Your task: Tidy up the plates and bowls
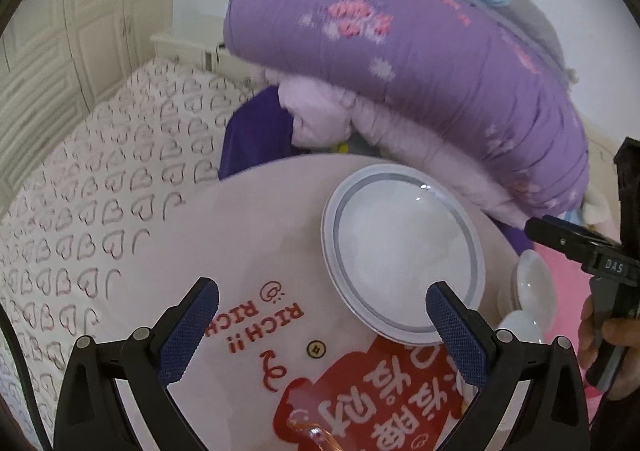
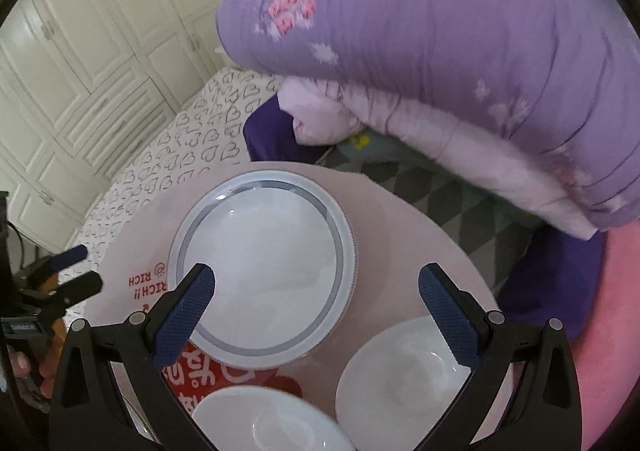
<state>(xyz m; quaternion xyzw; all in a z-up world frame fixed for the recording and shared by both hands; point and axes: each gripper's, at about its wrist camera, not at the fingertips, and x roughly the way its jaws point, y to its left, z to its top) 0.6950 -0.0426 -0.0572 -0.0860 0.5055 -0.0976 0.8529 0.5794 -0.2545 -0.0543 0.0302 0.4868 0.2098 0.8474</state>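
- The left gripper (image 1: 322, 305) is hovering over the round pale pink tabletop with red printed lettering (image 1: 256, 235); its blue-padded fingers (image 1: 192, 331) are standing wide apart and holding nothing.
- The right gripper (image 2: 316, 291) is likewise hanging above the table, its fingers (image 2: 450, 317) spread apart and empty.
- The stack of round white plates with a grey ring near the rim (image 2: 264, 271) is lying flat on the tabletop. In the right wrist view it is sitting at centre, with the left finger overlapping its rim at about 8 o'clock.
- Two plain white shallow bowls are resting nearer the right gripper: one white bowl (image 2: 400, 375) at 4 o'clock of the plate stack, the other white bowl (image 2: 272, 423) at 6 o'clock. Both are lying apart from the stack, and they appear apart from each other.
- Judgement: the step in hand is probably picking one bowl to nest it into the other.
- Recommended approach: descend onto the rim of the 4 o'clock bowl, placing one finger inside the wall and one outside, then close firmly, since glazed ware is likely slippery.
- Lift straight up before translating, keeping the bowl level.
- Risk: the folded purple quilt (image 2: 460, 51) is overhanging the table edge from 12 to 3 o'clock; keep the lift low enough to avoid brushing it.
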